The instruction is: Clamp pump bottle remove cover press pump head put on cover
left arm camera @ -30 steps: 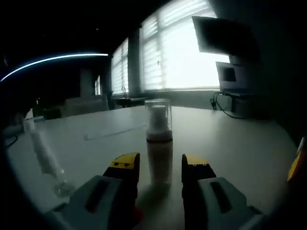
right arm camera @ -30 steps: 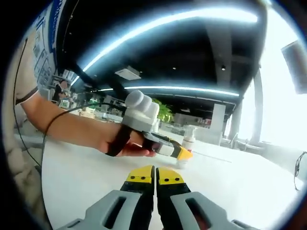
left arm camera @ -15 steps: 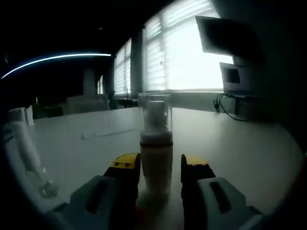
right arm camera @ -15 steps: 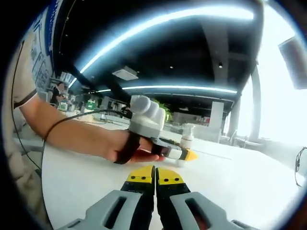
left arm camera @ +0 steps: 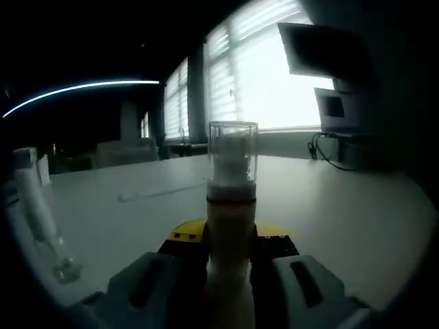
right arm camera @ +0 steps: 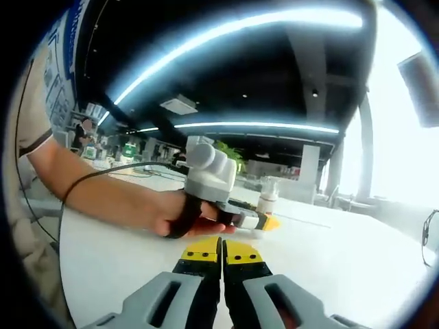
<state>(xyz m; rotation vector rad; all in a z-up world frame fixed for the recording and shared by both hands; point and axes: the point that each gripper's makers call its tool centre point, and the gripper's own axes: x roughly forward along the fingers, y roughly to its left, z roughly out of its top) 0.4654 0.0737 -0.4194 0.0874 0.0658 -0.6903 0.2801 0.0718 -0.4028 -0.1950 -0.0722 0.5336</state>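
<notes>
Left gripper view looks along its own jaws at the pump bottle, which stands upright on the white table and serves here as the landmark. Well to the left of the bottle, near the table's edge, lies a pale tube-like thing too dim to identify. The left gripper has its yellow-tipped jaws drawn in against both sides of the bottle's lower body, so it appears clamped there; holding low on the body leaves the neck and top free, which is probably why the grip sits where it does. The clear cover is on, standing over the white pump head, so removing it is not yet done. Behind the bottle to the right are bright blinds and a dark monitor.

Right gripper view sees the same grip from the side: a person's hand carries the left gripper up to the bottle, its yellow tip just beside the small bottle. Nearest the camera, the right gripper has its jaws pressed together with nothing between them, well short of the bottle. By my judgement it waits empty so that, once opened, it can take the cover while the other hand steadies the base.
</notes>
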